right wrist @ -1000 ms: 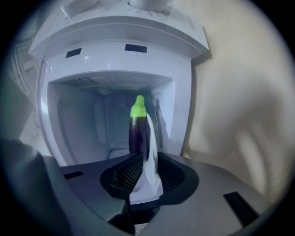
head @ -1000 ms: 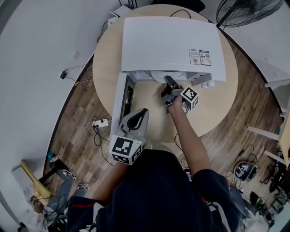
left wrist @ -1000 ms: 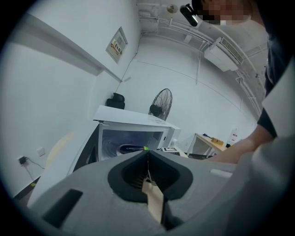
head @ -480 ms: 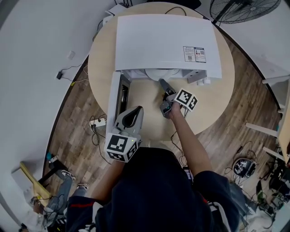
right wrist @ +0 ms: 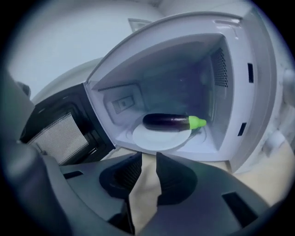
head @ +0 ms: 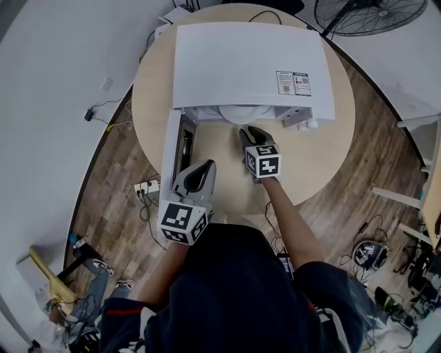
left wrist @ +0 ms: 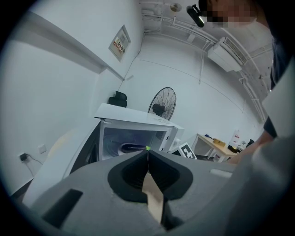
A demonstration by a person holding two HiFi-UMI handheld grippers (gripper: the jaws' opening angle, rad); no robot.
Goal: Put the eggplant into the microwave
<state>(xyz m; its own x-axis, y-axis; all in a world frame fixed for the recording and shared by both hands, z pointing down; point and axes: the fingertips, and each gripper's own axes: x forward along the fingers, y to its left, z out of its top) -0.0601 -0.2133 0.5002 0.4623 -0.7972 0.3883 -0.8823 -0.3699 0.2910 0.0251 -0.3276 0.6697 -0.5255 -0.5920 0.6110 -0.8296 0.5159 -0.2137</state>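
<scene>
Now, nearest to me, my left gripper [head: 201,169] hangs at the near-left edge of the round wooden surface [head: 310,158], just beside the outer end of the open door [head: 178,148]. Its own view shows the jaws pressed together at the tips, holding nothing.

A little farther in and to the right, my right gripper [right wrist: 148,156] is over the bare surface in front of the microwave's mouth, pointing into the cavity. Its jaws stand a modest gap apart and have just been closing. Nothing is between them; only the pale wood shows through the gap.

The door is hinged on the left and swung out toward me, and its dark mesh window shows at the left of the right gripper view.

Behind it, the white microwave [head: 248,62] takes up the far half of the surface, with a printed label [head: 293,83] on the right of its top.

Inside the cavity, the eggplant [right wrist: 166,122] lies on its side on the round white plate [right wrist: 152,140]. It is dark purple, with its green stem end pointing right, and it is well apart from both grippers.

Farthest off, past the surface at the far right, a black fan [head: 372,14] stands on the wood floor [head: 358,200]. A power strip [head: 148,186] lies on the floor at the left.
</scene>
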